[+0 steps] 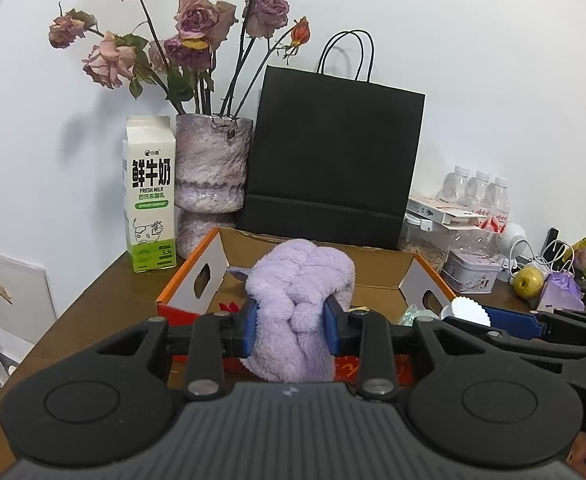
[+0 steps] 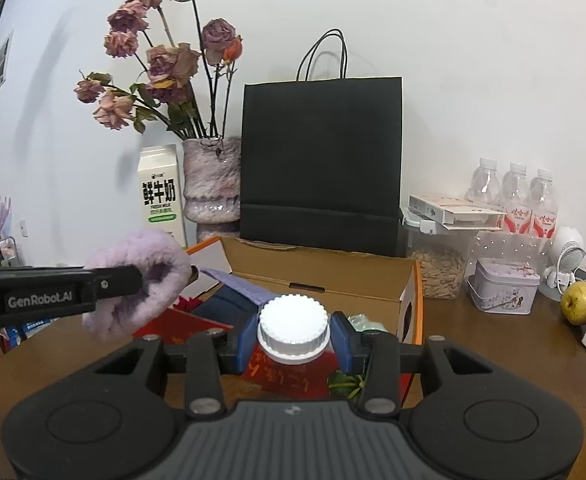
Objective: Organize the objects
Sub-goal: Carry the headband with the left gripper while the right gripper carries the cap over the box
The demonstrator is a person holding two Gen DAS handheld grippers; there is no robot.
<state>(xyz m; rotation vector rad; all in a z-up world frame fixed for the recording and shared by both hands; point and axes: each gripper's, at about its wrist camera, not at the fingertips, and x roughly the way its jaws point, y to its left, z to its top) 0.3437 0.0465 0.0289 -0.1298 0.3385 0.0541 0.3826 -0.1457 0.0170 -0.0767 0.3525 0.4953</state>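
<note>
The cardboard box [image 2: 325, 276] sits open on the brown table [image 2: 493, 344], its orange-edged flaps up, and both held things hang just above its near side. The left gripper [image 1: 291, 326] is clamped on a fluffy lilac cloth [image 1: 301, 280], its blue pads pressed into the pile on either side; in the right wrist view the same cloth [image 2: 141, 276] bulges past the left gripper's [image 2: 105, 284] black finger, over the box's left end. The right gripper [image 2: 293, 340] is closed on a bottle [image 2: 293, 354] just under its white ribbed cap [image 2: 293, 324], a red label showing below the pads. Inside the box lie a dark blue item [image 2: 221, 304], a lilac strip [image 2: 241, 286], something red [image 2: 189, 304] and, at the right end, a pale green bundle [image 2: 367, 324]; what these are cannot be told. Directly behind the box stands a black paper bag [image 2: 321, 160], closed side facing, its contents hidden. Left of the bag, a mottled vase [image 2: 213, 184] holds dried roses [image 2: 169, 64], with a milk carton [image 2: 161, 196] beside it. Right of the box, a clear tub [image 2: 441, 272] holds seeds, a flat carton [image 2: 453, 208] lies on its lid, and three water bottles [image 2: 517, 196] stand behind. A lilac tin [image 2: 505, 288] and a yellow apple [image 2: 579, 302] lie further right.
</note>
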